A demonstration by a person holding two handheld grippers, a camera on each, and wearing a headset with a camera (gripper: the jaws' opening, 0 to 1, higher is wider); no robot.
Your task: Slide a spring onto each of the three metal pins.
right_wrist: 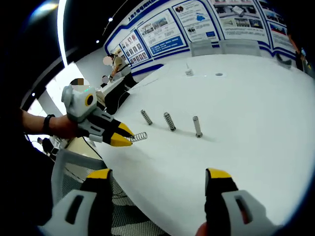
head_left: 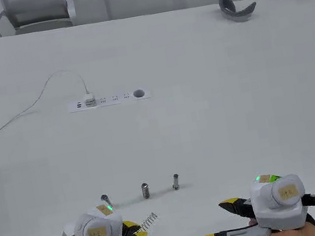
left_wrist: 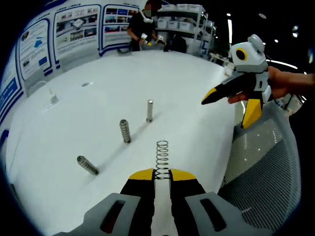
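Three short metal pins stand in a row near the table's front edge. The left pin and the middle pin each carry a spring, and the right pin is bare. In the left gripper view these are the left pin, the middle pin and the bare pin. My left gripper is shut on one end of a loose spring, which points toward the pins from just in front of them. My right gripper is open and holds nothing, off to the right.
A white power strip with a plug and cable lies mid-table. A grey curved object rests at the far right. Chairs stand behind the table. A mesh chair seat is just off the table's front edge.
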